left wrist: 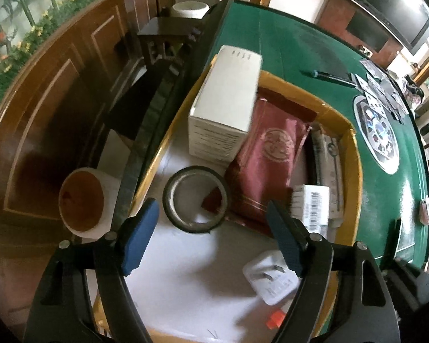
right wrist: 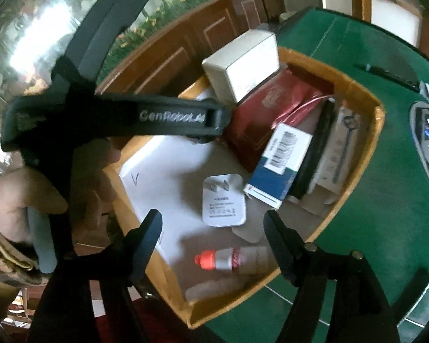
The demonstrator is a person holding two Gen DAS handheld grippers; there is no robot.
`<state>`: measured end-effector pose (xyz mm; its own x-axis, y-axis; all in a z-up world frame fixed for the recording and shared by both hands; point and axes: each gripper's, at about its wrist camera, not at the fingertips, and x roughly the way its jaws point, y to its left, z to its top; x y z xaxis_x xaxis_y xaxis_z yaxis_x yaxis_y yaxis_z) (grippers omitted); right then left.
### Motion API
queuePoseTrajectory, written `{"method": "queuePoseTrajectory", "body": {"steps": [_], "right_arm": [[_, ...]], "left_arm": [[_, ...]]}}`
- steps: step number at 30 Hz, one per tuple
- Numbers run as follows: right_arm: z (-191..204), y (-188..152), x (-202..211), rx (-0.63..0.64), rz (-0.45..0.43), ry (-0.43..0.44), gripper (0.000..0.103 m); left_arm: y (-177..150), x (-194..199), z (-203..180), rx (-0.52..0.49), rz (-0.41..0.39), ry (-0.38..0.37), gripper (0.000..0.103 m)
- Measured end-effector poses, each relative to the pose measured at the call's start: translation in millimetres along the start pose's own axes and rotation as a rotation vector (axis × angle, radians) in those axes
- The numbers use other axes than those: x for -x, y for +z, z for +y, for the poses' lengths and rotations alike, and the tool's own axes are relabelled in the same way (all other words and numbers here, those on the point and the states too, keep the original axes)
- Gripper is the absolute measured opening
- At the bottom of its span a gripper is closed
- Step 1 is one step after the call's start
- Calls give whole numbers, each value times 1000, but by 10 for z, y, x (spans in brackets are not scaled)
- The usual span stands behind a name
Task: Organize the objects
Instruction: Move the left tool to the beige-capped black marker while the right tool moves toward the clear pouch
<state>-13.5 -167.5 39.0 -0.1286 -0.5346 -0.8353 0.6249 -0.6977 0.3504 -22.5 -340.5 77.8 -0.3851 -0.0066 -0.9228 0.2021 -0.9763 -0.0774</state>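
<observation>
A yellow cardboard tray (left wrist: 354, 154) (right wrist: 377, 131) on the green table holds a white box (left wrist: 226, 105) (right wrist: 243, 63), a dark red pouch (left wrist: 266, 154) (right wrist: 260, 114), a roll of dark tape (left wrist: 196, 200), a white plug adapter (left wrist: 268, 280) (right wrist: 223, 200), a blue-and-white barcoded box (right wrist: 277, 160) and a small bottle with an orange cap (right wrist: 228, 258). My left gripper (left wrist: 211, 237) hovers open above the tape roll, nothing between its fingers. My right gripper (right wrist: 213, 237) stands open over the adapter and the bottle. A hand holds the left gripper's black body (right wrist: 114, 120).
On the green felt beyond the tray lie a dark pen (left wrist: 329, 75) and several playing cards (left wrist: 383, 88) by a round emblem (left wrist: 380, 134). A white bowl (left wrist: 83, 200) sits off the table's left edge, beside brown wood panelling (left wrist: 51, 94).
</observation>
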Motion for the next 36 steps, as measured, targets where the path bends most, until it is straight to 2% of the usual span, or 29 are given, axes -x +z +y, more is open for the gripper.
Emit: {"method": "queuePoseTrajectory", "body": {"steps": [4,5,9,16,20,25,30,32,36], "right_arm": [[-322,-86,361,-44,-54,-3,78],[-239,-16,282,-64,-65,-8,78],[-656,-252,586,-194,-96,-44,80],[-1620,-776,1062,-399,-124,-158,80],[-2023,-1130,1492,-484,-158,-210,80],[-2395,-1482,1781,-573,-187,-243,80],[-2621,-1820,2015,-616,-200,-249,80],[-2703,-1971,2100,-632,-207,-273,80],[-2914,-2272,2299,-712,-224,-284,80]], "left_arm": [[-125,171,-138,13,-9,-22,79],[-168,224,-194,15,-12,-33,79],[-333,381,-510,9,-12,-84,79],[-568,473,-1330,-65,15,-173,79],[-711,394,-1847,-130,53,-210,79],[-873,166,-2465,-219,102,-249,79],[-1012,-39,-2977,-306,114,-239,78],[-1047,-133,-3164,-349,105,-213,73],[-1053,-377,-3345,-388,143,-156,66]]}}
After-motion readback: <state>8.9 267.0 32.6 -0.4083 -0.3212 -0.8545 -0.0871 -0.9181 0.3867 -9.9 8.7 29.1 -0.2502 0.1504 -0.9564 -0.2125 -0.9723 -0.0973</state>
